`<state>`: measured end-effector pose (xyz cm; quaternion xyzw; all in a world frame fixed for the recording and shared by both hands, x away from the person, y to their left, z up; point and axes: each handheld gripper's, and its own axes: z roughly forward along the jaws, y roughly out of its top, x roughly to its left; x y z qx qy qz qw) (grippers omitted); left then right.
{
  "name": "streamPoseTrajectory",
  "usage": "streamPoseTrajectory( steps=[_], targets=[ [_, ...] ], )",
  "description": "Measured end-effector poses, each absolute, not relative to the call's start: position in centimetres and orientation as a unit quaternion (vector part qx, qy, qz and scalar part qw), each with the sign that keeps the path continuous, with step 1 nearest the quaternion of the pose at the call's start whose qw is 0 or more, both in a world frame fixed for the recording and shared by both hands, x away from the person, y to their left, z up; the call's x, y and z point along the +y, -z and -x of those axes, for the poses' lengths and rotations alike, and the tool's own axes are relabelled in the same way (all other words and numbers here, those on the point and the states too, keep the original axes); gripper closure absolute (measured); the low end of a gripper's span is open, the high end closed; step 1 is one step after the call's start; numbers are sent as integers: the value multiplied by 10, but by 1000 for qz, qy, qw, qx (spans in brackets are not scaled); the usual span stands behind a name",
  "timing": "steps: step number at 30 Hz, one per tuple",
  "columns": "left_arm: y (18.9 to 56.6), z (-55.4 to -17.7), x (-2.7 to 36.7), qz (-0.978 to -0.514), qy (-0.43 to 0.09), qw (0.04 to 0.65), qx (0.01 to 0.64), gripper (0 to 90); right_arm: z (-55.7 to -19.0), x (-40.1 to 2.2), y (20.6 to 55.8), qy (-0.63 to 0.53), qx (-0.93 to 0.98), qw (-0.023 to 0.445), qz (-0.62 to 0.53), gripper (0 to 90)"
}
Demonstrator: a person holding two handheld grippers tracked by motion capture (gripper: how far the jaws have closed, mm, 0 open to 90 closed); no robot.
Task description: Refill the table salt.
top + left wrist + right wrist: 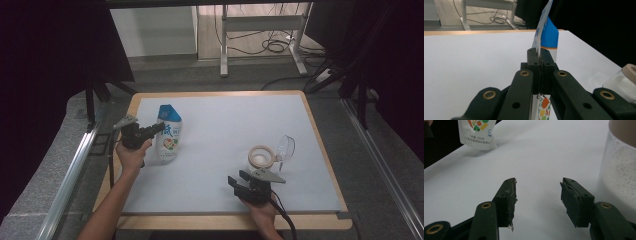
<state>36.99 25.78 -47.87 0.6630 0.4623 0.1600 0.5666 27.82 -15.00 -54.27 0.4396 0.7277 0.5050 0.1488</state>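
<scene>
Nearest the person, the right hand-held gripper (246, 181) rests low over the front of the worktop (225, 150), its jaws standing apart with nothing between them; the torn pads (511, 200) face bare surface. Just beyond it stands a clear jar (261, 158) with a tan rim, holding what looks like white granules, and a clear lid (285, 147) lies tilted just beside it on the far right.

Farther off, at the left of the worktop, the left hand-held gripper (152, 131) is clamped on a side edge of a standing pouch (169, 133), white with a blue top and a printed fruit motif. In the left gripper view the jaws are fully together with the thin pouch seam (537, 47) pinched between them. The pouch appears upright with its base at or near the surface; whether it bears on the worktop cannot be told.

Judgement: the pouch is soft film, light to moderate in weight, and likely to sag or swing from a one-sided hold. The flat sealed seam is the sound place to grip; the filled belly would deform and slip. The jar looks rigid and smooth, best taken around its wall.
</scene>
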Motion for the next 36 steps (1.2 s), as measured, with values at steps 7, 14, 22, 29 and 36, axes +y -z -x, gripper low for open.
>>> streamPoseTrajectory(
  steps=[7,14,22,29,36],
  targets=[
    [487,-347,268,-659,-168,566,465,890,-278,-149,543,-506,726,148,-441,464],
    [494,-333,277,-658,-171,565,468,883,-279,-150,542,-505,727,148,-441,460],
    [498,-329,282,-660,-174,560,470,852,-279,-150,542,-506,727,148,-441,459],
    [500,-329,281,-661,-173,561,467,812,-279,-150,542,-506,726,147,-442,459],
    [500,-329,280,-663,-179,561,462,702,-279,-150,542,-506,726,147,-442,457]
  ],
)
